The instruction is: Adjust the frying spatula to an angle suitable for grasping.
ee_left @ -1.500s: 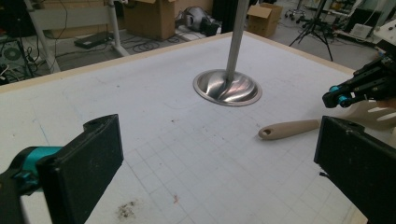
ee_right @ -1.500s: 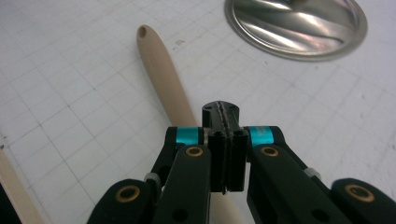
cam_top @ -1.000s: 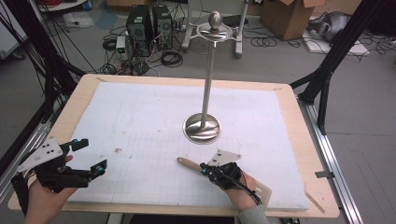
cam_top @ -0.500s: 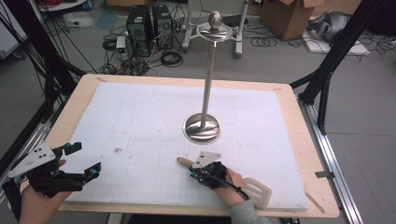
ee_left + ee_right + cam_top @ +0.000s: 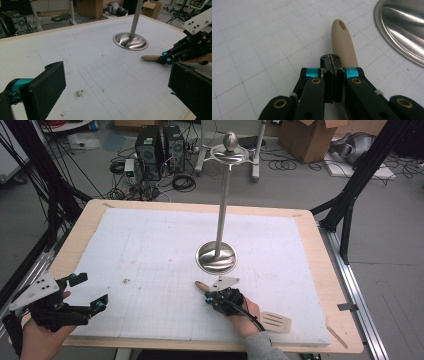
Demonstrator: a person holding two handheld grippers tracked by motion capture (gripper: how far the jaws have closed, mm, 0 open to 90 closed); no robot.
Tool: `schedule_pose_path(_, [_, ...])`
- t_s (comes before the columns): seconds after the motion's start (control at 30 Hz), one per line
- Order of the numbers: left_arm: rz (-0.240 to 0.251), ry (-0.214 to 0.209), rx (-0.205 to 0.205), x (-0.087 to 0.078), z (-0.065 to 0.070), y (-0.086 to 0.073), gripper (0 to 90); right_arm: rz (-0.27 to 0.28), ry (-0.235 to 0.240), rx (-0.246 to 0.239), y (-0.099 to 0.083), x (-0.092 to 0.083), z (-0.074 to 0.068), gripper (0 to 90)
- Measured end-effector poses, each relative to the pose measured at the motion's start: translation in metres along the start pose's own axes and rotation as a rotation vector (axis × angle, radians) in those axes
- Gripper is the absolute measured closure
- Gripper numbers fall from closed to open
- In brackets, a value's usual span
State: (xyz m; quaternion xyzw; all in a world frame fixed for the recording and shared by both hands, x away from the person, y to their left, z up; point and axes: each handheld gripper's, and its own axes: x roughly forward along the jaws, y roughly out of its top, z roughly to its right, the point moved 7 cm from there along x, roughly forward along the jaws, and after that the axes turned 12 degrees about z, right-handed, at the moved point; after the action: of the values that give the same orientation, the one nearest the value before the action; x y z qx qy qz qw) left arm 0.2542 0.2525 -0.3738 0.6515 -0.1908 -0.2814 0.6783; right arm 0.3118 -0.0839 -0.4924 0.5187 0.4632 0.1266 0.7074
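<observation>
A spatula lies on the white mat near the front edge, its slotted head to the right and its beige handle pointing left toward the stand. My right gripper sits over that handle. In the right gripper view its jaws are pressed together with nothing between them, and the handle runs just beside and beneath the tips. At the front left corner my left gripper is held wide open and empty. Its own view looks across the mat at the right gripper.
A tall metal stand with a round polished base and a ball-topped pole rises at the mat's middle, just beyond my right hand. The wooden table edge frames the mat. Cables, computers and boxes lie on the floor behind.
My right hand has slid a little left along the spatula handle toward its tip, baring more of the slotted head. The left hand has stayed put.
</observation>
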Motion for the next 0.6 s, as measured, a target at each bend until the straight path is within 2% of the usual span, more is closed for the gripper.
schedule_pose_path(0.33, [-0.003, 0.001, 0.001, -0.001, 0.000, 0.000, 1.8, 0.006, -0.037, -0.015, -0.001, 0.001, 0.010, 90.0])
schedule_pose_path(0.53, [-0.007, -0.001, 0.004, 0.000, 0.001, -0.001, 1.8, 0.005, -0.077, 0.000, -0.002, 0.000, 0.016, 90.0])
schedule_pose_path(0.6, [-0.005, -0.001, 0.003, 0.000, 0.001, -0.001, 1.8, 0.005, -0.096, 0.019, -0.002, -0.001, 0.020, 90.0])
